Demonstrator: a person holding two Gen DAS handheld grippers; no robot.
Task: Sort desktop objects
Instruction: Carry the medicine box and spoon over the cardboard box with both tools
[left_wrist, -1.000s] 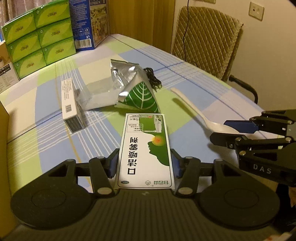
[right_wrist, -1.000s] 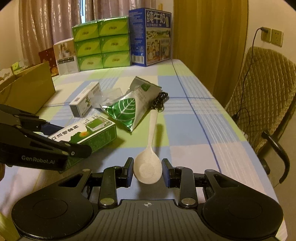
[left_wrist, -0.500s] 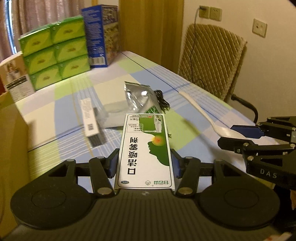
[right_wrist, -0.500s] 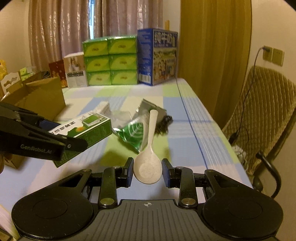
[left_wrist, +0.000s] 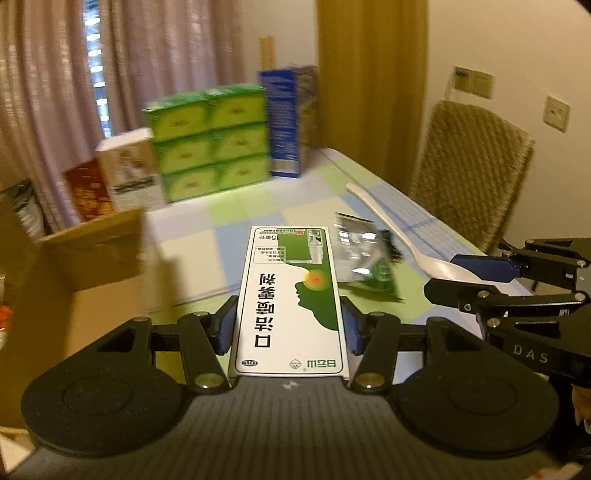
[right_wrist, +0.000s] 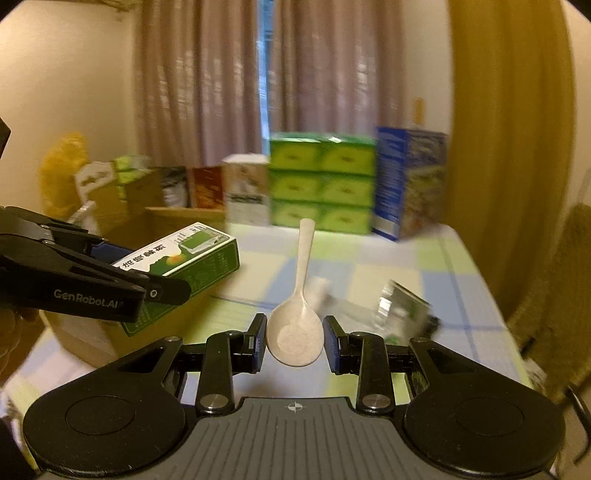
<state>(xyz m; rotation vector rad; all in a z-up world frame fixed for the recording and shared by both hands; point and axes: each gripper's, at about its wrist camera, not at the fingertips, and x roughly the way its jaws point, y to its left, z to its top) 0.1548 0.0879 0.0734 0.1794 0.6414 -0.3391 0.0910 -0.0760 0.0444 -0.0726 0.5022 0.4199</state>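
Observation:
My left gripper (left_wrist: 288, 328) is shut on a white and green medicine box (left_wrist: 290, 295) and holds it in the air above the table. The box also shows in the right wrist view (right_wrist: 184, 262), gripped at the left. My right gripper (right_wrist: 294, 343) is shut on the bowl of a white spoon (right_wrist: 297, 317), handle pointing forward. The spoon and right gripper (left_wrist: 491, 273) show at the right of the left wrist view. A silver and green foil bag (left_wrist: 365, 258) lies on the checked tablecloth below; it shows in the right wrist view too (right_wrist: 402, 310).
An open cardboard box (left_wrist: 92, 251) stands at the table's left side (right_wrist: 166, 221). Stacked green tissue boxes (left_wrist: 210, 140), a blue milk carton (left_wrist: 284, 122) and other cartons stand at the far end. A wicker chair (left_wrist: 469, 173) is on the right.
Both grippers have risen and tilted up with their loads. The view has swung left toward the cardboard box, and the small white box has left view.

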